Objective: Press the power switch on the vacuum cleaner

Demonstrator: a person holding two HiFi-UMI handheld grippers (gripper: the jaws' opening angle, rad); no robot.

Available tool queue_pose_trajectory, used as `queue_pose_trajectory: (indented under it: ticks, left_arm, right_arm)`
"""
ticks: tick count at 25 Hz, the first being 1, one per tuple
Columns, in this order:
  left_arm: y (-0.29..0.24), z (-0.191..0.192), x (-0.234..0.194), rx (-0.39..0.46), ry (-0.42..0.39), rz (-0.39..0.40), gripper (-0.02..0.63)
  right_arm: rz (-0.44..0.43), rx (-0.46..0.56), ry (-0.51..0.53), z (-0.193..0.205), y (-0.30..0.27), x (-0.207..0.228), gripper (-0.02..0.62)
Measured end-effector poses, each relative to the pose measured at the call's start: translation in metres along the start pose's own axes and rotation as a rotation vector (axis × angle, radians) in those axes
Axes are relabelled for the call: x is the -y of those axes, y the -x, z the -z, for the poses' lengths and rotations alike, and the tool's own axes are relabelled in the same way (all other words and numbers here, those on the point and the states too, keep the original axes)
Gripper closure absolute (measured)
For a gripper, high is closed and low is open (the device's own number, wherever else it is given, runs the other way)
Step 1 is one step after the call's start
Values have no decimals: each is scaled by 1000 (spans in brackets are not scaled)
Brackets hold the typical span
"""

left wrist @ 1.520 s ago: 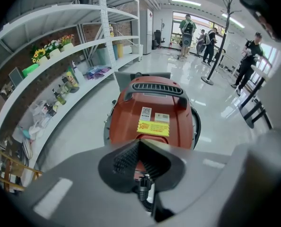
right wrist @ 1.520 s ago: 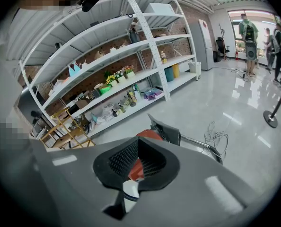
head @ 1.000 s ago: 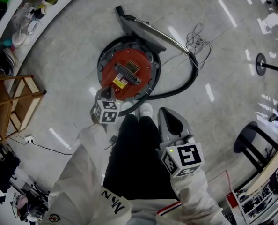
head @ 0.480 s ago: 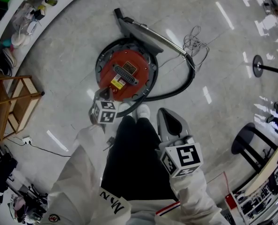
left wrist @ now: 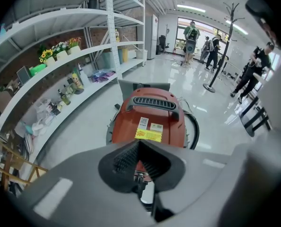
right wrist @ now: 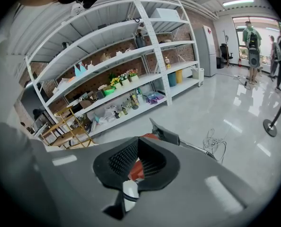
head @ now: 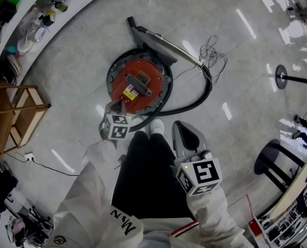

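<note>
vacuum cleaner (head: 139, 85) on floor (head: 65, 76), upper centre of head view, hose (head: 197, 102) curving round it | left hand-held gripper (head: 113, 107) jaws together, empty, tips at its near edge, contact unclear | right hand-held gripper (head: 182, 129) jaws together, empty, lower centre, apart from it

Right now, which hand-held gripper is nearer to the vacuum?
The left hand-held gripper: its tip is at the near edge of the vacuum, while the right hand-held gripper is further back, beside the person's leg.
</note>
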State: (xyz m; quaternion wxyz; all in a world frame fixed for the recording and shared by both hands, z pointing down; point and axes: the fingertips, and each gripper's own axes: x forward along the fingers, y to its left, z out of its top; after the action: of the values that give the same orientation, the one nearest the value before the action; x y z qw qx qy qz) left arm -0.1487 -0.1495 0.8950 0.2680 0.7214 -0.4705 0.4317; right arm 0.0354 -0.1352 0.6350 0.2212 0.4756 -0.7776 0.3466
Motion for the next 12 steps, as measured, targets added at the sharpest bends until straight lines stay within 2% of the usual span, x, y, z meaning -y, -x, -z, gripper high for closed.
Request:
queue_pose_trajectory:
  ticks: [12]
  left_arm:
    - [51,-45,-9,85,15,-34,606]
  right_arm:
    - [9,89,29,-41,24,4,595]
